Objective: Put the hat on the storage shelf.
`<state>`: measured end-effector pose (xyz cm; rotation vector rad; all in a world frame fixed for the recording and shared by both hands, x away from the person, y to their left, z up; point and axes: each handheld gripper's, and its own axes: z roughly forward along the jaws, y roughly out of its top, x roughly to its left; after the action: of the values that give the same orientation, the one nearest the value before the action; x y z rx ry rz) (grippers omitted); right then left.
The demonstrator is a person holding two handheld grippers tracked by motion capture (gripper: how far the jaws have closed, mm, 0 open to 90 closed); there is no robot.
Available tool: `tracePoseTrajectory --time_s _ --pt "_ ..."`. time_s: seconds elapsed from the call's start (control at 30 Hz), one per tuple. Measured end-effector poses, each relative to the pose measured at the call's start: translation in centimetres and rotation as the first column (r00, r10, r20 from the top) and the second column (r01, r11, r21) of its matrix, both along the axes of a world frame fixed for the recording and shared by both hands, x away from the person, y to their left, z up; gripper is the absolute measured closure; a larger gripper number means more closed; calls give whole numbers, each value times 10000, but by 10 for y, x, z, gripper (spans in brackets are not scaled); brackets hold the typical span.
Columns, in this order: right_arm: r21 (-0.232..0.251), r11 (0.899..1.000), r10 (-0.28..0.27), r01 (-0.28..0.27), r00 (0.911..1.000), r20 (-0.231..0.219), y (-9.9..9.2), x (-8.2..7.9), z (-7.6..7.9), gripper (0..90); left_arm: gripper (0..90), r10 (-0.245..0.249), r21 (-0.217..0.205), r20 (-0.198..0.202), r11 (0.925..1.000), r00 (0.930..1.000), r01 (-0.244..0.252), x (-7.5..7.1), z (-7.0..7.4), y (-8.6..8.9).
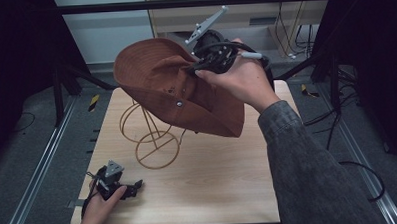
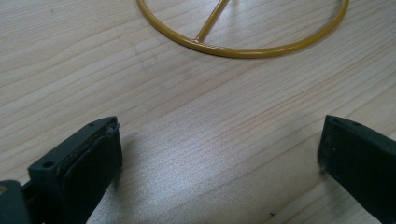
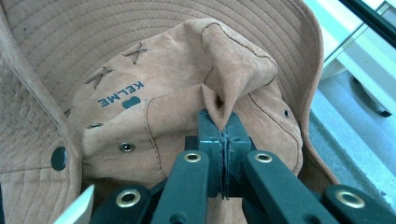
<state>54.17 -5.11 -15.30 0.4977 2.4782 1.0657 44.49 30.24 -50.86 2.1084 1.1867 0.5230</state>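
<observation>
The brown suede hat [image 1: 175, 88] is hanging in the air above the far half of the table [image 1: 224, 186], over the gold wire hat stand [image 1: 155, 138]. I am pinching a fold of its crown in my right gripper [image 3: 223, 128], jaws closed tight on the fabric. My left gripper [image 1: 134, 187] is resting low at the table's near left corner, its jaws spread wide over bare wood, near the stand's ring base.

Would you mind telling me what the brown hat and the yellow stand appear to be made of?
The hat looks like matte suede or a suede-like fabric: napped surface, stitched seams, metal eyelets. The stand looks like thin metal rod with glossy yellow paint, judging by its sheen.
</observation>
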Motion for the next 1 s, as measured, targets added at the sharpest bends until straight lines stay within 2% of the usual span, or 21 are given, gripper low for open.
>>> tracePoseTrajectory --time_s 0.6,1.0 --pt "342 9994 -17 6 9995 308 24 5 11 893 0 8 -9 5 10000 10000 -8 0 0 0" --pt "411 9984 364 -380 9985 401 48 4 16 893 0 44 -20 17 10000 10000 -44 0 0 0"
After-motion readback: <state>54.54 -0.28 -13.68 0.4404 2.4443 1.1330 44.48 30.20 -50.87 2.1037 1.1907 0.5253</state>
